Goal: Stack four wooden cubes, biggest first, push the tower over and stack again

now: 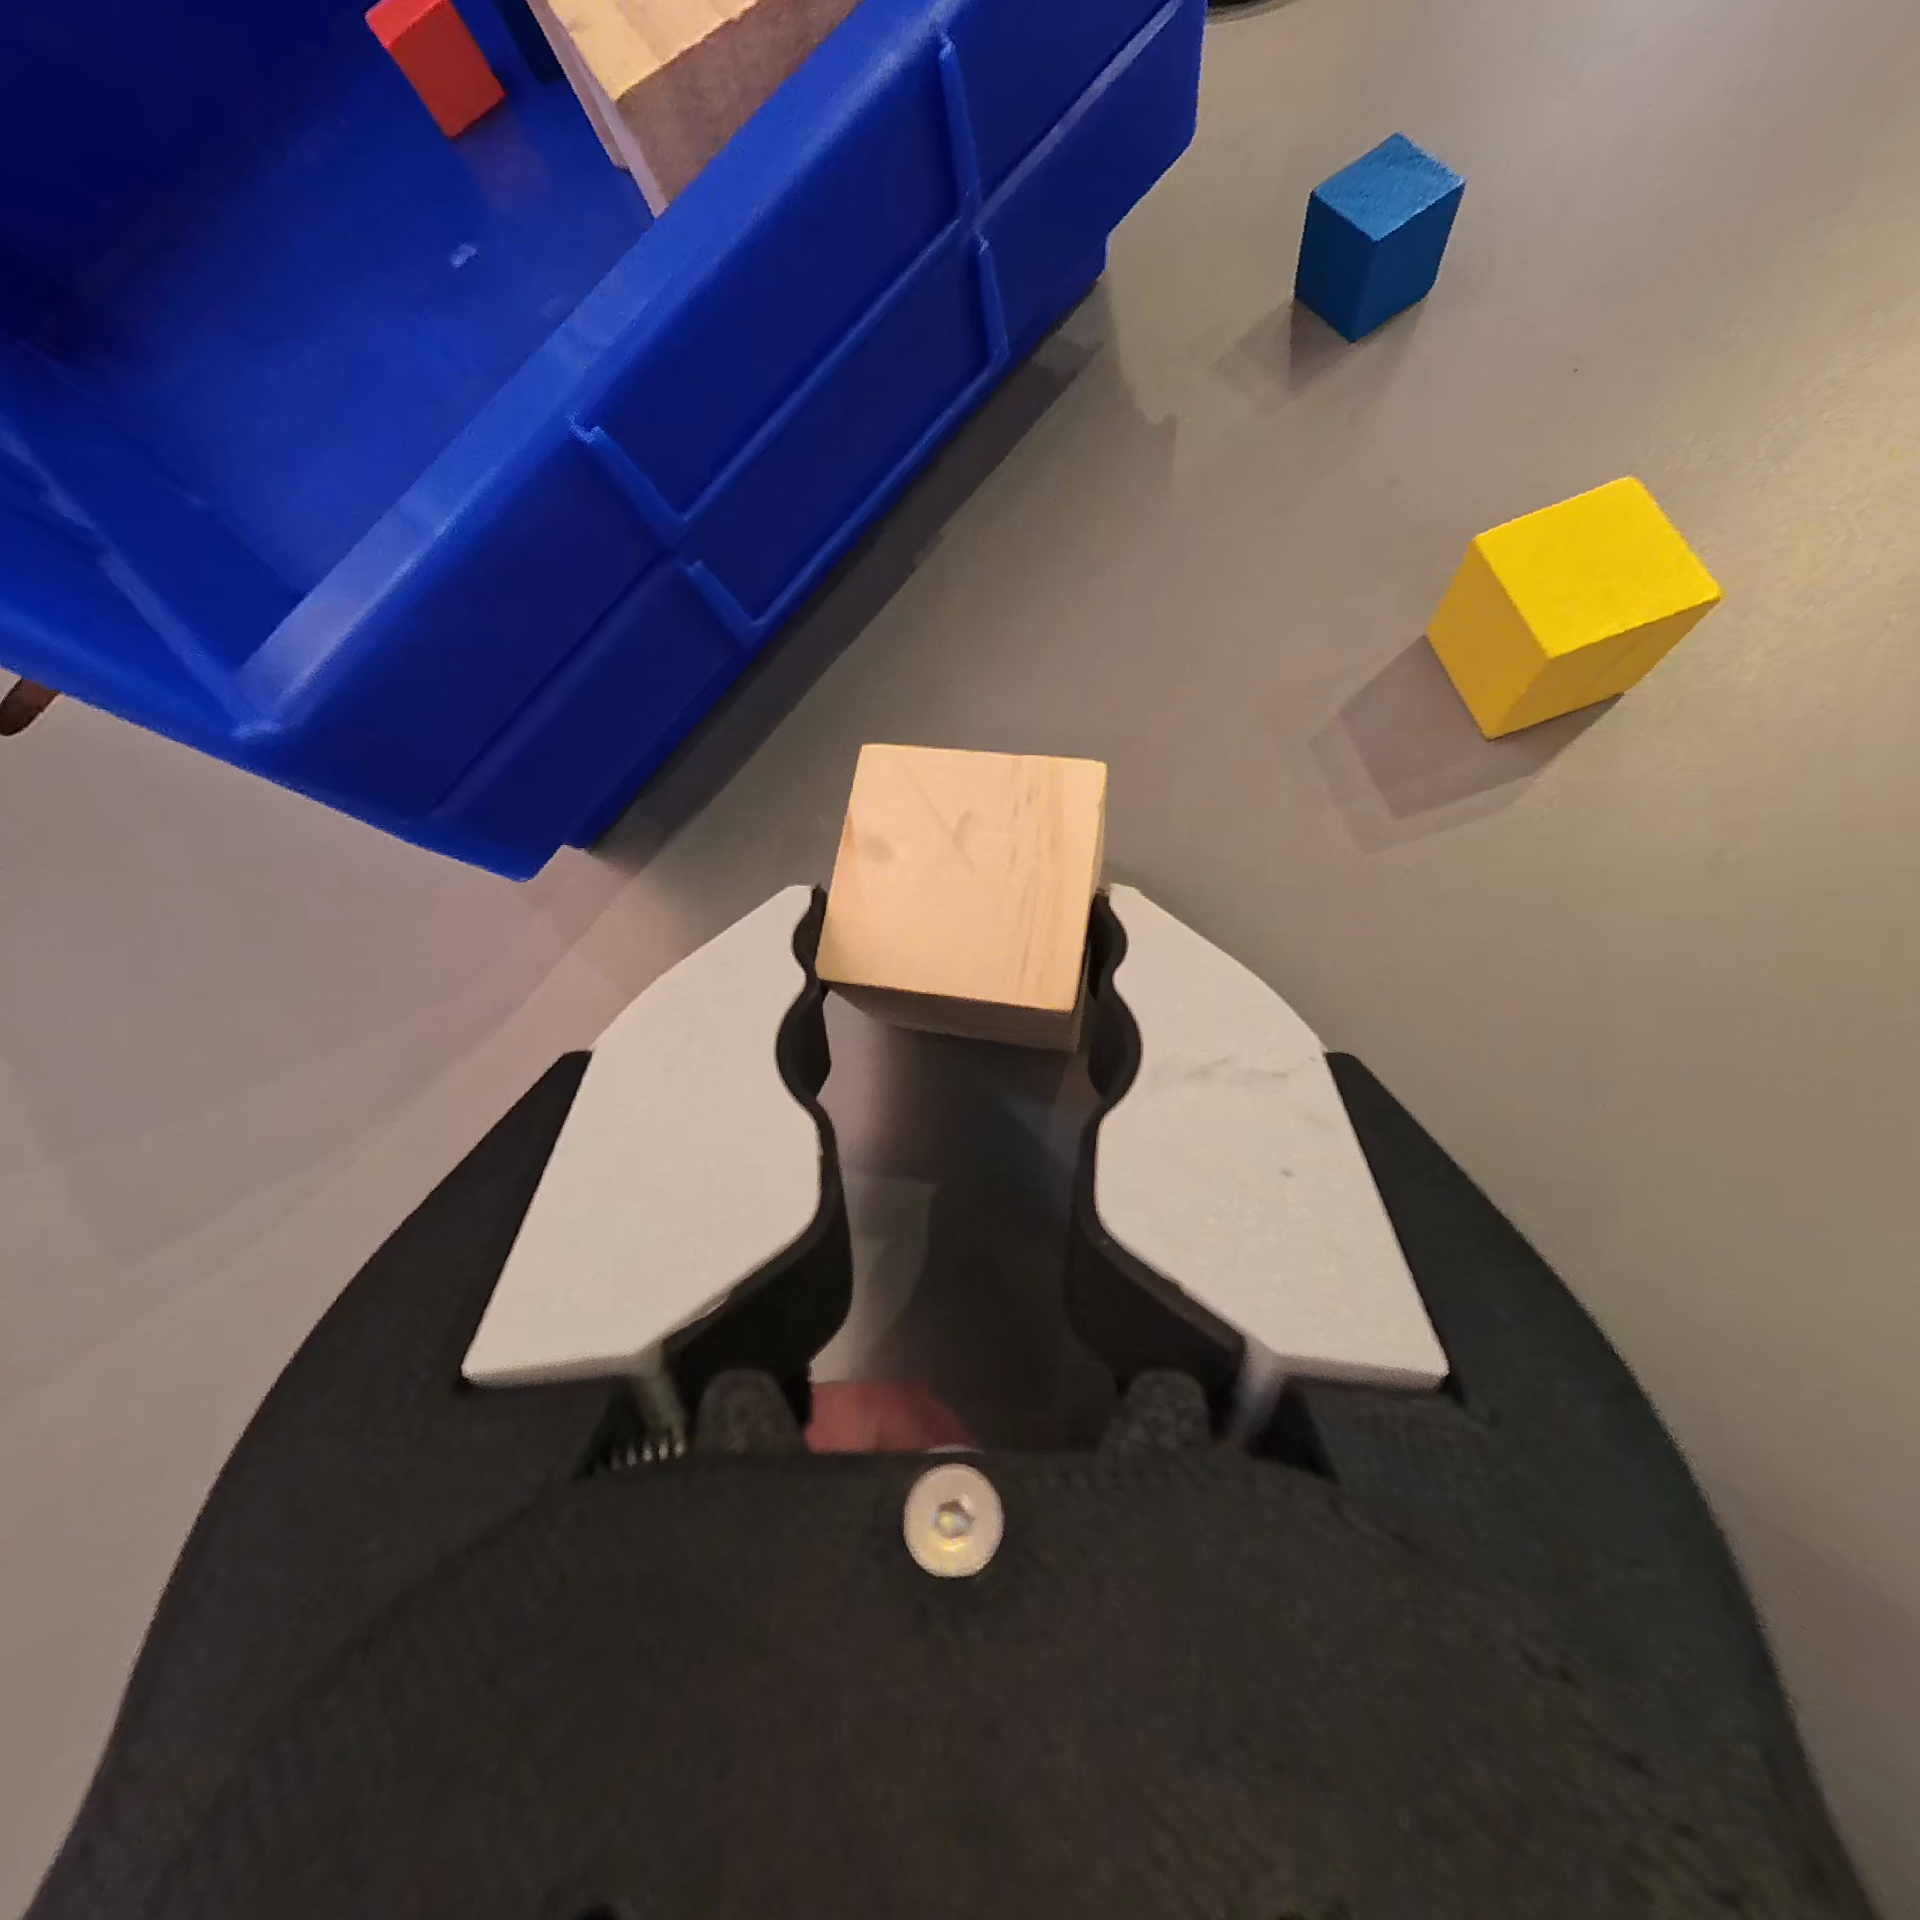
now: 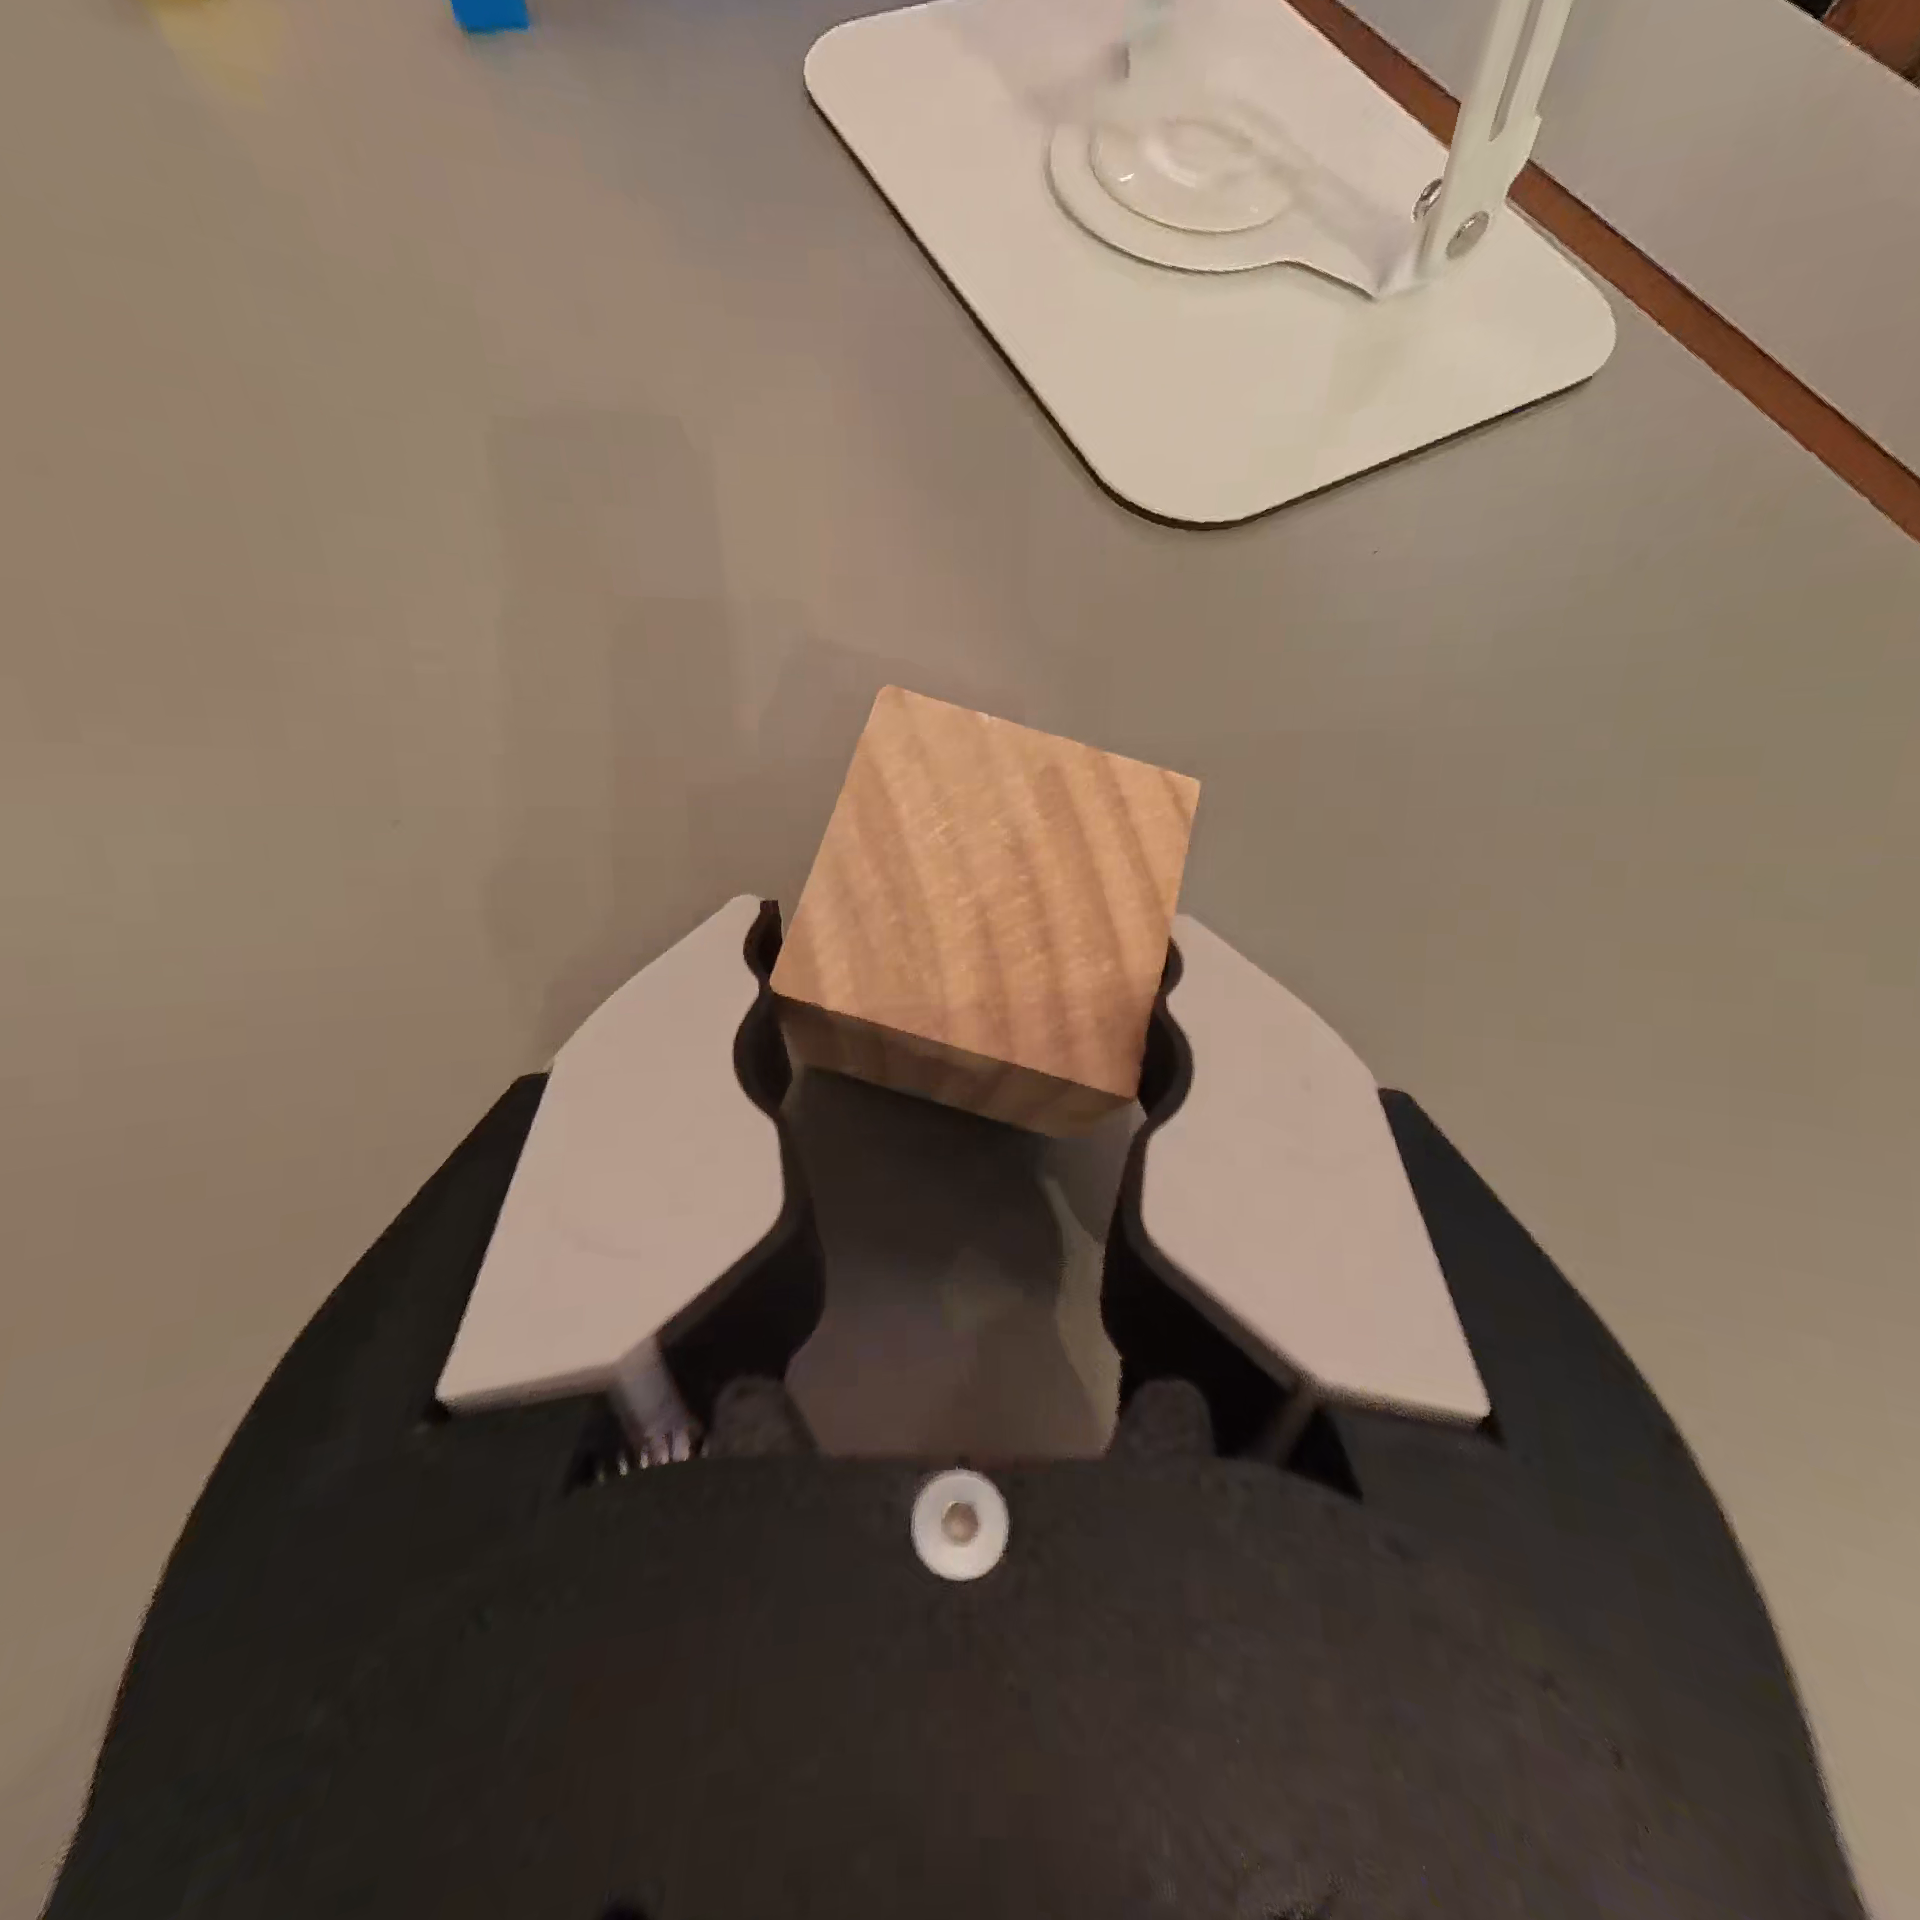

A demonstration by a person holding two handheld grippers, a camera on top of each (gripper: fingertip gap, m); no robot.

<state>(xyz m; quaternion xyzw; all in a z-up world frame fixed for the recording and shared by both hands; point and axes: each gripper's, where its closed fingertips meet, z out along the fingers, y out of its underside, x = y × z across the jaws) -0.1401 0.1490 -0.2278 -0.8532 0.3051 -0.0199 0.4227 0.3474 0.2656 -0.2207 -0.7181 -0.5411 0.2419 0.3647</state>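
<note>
Cubes are held aloft: the left gripper (image 1: 961, 935) pinches a pale cube (image 1: 961, 899), the right gripper (image 2: 966, 997) a larger grained cube (image 2: 982, 914). I'd seat the larger one flat first, squarely. On the grey table (image 1: 1351, 1039), a yellow block (image 1: 1569, 608) lies at two o'clock, a blue bin (image 1: 727, 468) at eleven.

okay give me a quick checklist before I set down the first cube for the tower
1. Left gripper holds the pale cube between its fingertips: ok.
2. Right gripper holds the striped cube: ok, though the cube sits skewed.
3. Which held cube is bigger: cannot tell, separate views.
4. Bare table ahead of right gripper for the base: ok.
5. Blue bin close to left gripper: not ok for stacking there.
6. All four wooden cubes located: cannot tell; a large wooden block sits in the bin.
</note>
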